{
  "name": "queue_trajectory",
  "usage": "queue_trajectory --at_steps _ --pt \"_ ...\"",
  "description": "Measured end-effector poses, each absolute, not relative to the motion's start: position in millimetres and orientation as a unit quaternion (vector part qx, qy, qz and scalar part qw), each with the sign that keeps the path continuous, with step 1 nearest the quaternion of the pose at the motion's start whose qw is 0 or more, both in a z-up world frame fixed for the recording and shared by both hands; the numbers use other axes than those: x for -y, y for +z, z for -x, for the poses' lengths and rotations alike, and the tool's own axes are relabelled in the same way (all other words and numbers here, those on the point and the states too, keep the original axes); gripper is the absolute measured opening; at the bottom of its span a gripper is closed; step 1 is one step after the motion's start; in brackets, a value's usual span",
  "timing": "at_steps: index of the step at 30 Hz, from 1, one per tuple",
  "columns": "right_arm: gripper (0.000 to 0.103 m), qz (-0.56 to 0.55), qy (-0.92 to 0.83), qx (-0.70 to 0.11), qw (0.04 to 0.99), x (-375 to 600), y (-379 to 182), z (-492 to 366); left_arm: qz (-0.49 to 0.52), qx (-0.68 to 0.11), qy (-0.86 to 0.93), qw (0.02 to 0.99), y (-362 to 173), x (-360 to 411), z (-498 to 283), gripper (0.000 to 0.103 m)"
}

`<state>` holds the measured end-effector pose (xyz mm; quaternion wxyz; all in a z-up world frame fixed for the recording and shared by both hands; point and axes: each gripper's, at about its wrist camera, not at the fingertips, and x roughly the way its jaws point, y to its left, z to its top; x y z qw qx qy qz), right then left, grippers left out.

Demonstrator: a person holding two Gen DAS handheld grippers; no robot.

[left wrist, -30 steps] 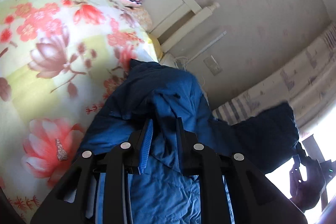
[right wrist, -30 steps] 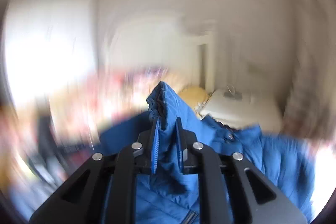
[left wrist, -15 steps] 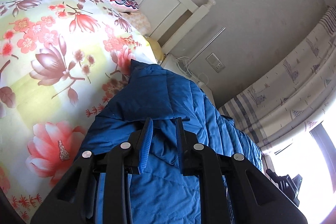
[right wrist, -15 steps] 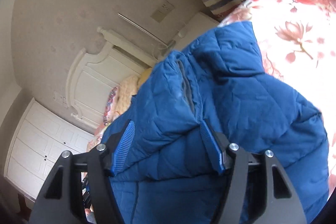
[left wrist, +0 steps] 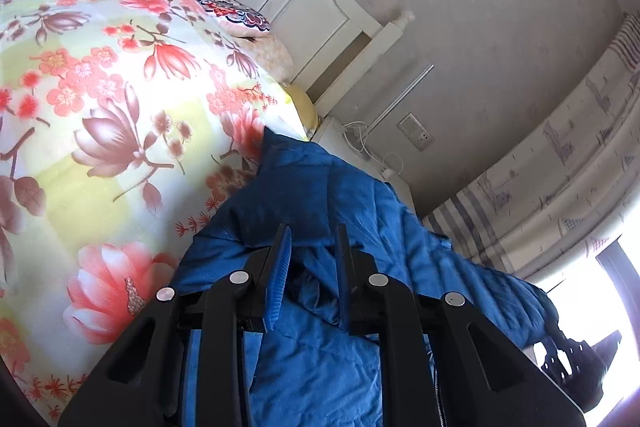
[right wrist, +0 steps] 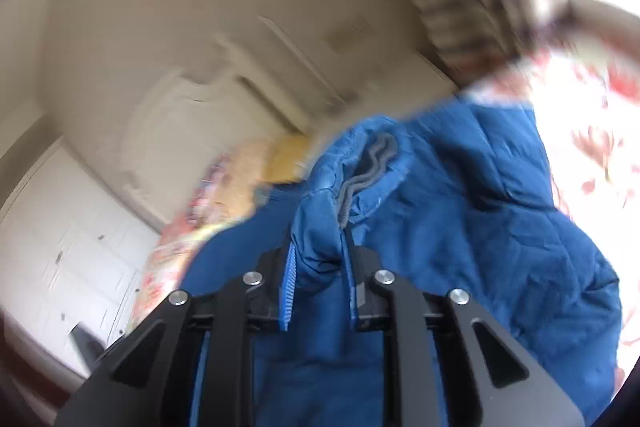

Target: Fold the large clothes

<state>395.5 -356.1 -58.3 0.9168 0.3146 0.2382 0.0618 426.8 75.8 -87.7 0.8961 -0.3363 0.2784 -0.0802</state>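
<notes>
Blue jacket [left wrist: 320, 187] blocks ahead; floral bedspread [left wrist: 100, 107] lies bare leftward.

- Left gripper [left wrist: 310, 255]: matte black plastic frame with 2 angular arms, each pierced by a long triangular cut-out, filling the lower middle of the frame.
- 4 round silver screws sit along its top edges.
- Its fingers [left wrist: 280, 277] carry ribbed blue pads.
- Right gripper [right wrist: 318, 267]: same black frame, 4 silver screws, and blue ribbed fingers [right wrist: 289, 287].

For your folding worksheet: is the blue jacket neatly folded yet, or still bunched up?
Still bunched. The blue jacket lies crumpled on the floral bedspread, pinched by the left gripper and right gripper.
</notes>
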Motion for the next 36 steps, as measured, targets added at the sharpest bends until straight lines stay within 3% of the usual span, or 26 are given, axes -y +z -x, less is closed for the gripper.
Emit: queue_trajectory --at_steps 3,11,14,18,21,23,24,27,30,36 --pt "0.019 -0.304 0.053 -0.213 0.927 355.7 -47.0 -367.8 0.333 -0.29 -0.081 0.894 -89.3 -72.5 -429.9 0.012" --pt "0.022 -0.342 -0.006 -0.294 0.892 381.9 -108.7 -374.0 0.324 -0.295 -0.079 0.895 -89.0 -69.2 -430.0 0.012" --pt "0.032 -0.303 -0.043 -0.311 0.9 372.8 -92.6 -368.6 0.326 -0.295 -0.078 0.895 -89.5 -70.3 -429.9 0.012" --pt "0.033 -0.227 -0.128 -0.231 0.937 364.2 -50.6 -342.4 0.32 -0.299 -0.081 0.895 -89.7 -69.3 -430.4 0.012" --pt "0.037 -0.165 -0.086 -0.249 0.95 339.6 -30.1 -368.1 0.316 -0.299 -0.081 0.897 -88.6 -67.6 -429.7 0.012" --pt "0.047 -0.103 -0.064 -0.259 0.958 315.9 -22.8 -394.4 0.315 -0.299 -0.079 0.897 -88.0 -65.9 -430.2 0.012" --pt "0.054 -0.082 -0.061 -0.27 0.957 306.7 -22.9 -405.6 0.313 -0.3 -0.079 0.898 -87.9 -65.7 -430.4 0.012" --pt "0.06 -0.034 -0.075 -0.304 0.949 291.7 -35.0 -433.6 0.31 -0.295 -0.076 0.9 -85.8 -64.8 -428.7 0.012" --pt "0.062 -0.013 -0.086 -0.401 0.912 290.1 -75.5 -450.9 0.305 -0.285 -0.072 0.906 -81.2 -62.4 -425.4 0.012" --pt "0.062 0.025 -0.078 -0.393 0.916 280.9 -94.3 -437.5 0.245 -0.283 -0.065 0.925 -32.4 -34.7 -438.6 0.012"
